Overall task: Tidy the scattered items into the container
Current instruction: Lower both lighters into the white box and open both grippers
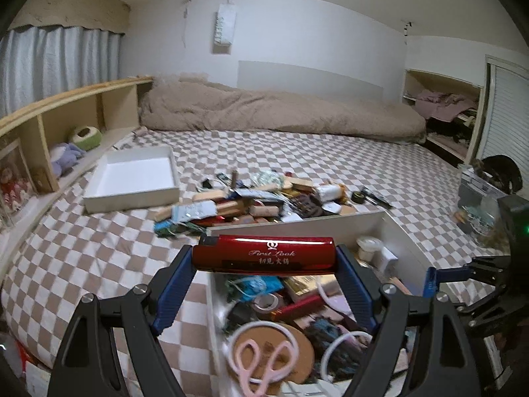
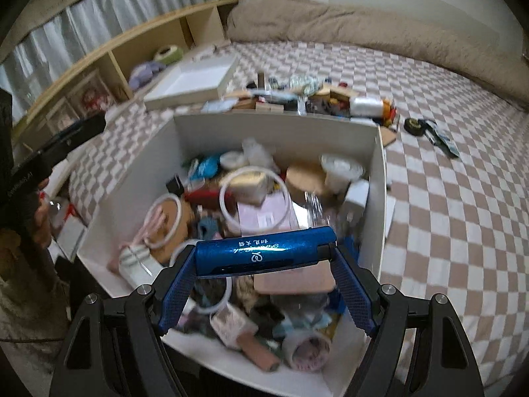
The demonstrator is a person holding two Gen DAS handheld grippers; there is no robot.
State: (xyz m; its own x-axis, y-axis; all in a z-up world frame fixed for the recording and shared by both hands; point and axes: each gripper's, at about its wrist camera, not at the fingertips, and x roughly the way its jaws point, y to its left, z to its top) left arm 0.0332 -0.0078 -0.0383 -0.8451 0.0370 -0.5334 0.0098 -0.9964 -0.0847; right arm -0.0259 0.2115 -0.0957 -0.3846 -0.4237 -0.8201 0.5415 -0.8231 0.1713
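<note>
red lighter crosswise, clamped endwise between wide left jaws; blue lighter likewise in right jaws

Place: a home bedroom.
Bed: checkered sheet, beige duvet at 12 o'clock.
Window: grey curtain at 10 o'clock.
Shelf: wooden headboard shelf holding plush toys.

On the bed, a full box sits nearest. Behind it lies a pile of clutter, a tray left of that. Along the far wall lies a duvet; shelves run left.
</note>
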